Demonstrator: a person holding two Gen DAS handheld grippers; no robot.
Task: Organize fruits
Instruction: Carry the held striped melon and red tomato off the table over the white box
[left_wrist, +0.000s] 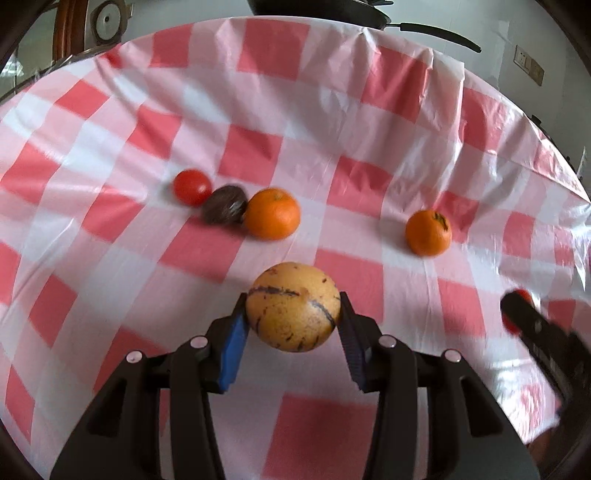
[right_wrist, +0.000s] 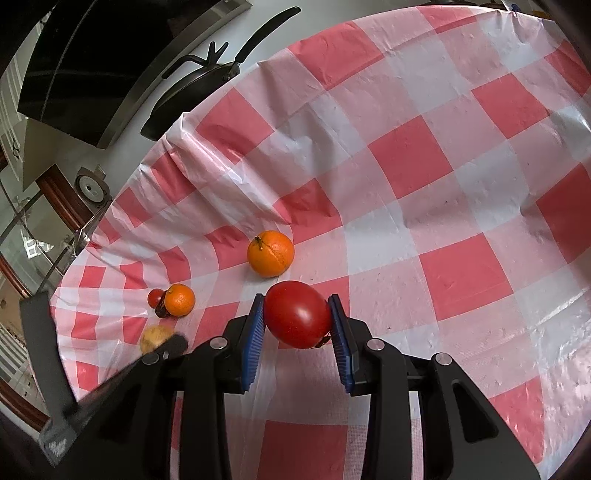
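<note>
Yellow scarred fruit (left_wrist: 293, 306) pinched between left gripper (left_wrist: 291, 321) jaws, just above the checked bench cloth (left_wrist: 332, 147). Large tomato (right_wrist: 297, 314) clamped in right gripper (right_wrist: 295, 317) jaws, held narrow. Risk: both fruits are round and smooth and gripped near the pad tips, so either may slip out, roll into the small tomato (left_wrist: 192, 186), dark fruit (left_wrist: 225, 208) and orange (left_wrist: 272, 213) cluster, or off the bench. Second orange (left_wrist: 428, 232) sits apart.

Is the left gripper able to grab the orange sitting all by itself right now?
Probably not yet. The left gripper already has its fingers shut on the yellow fruit, so it has no room for the orange. The tablecloth between them looks clear, though.
</note>
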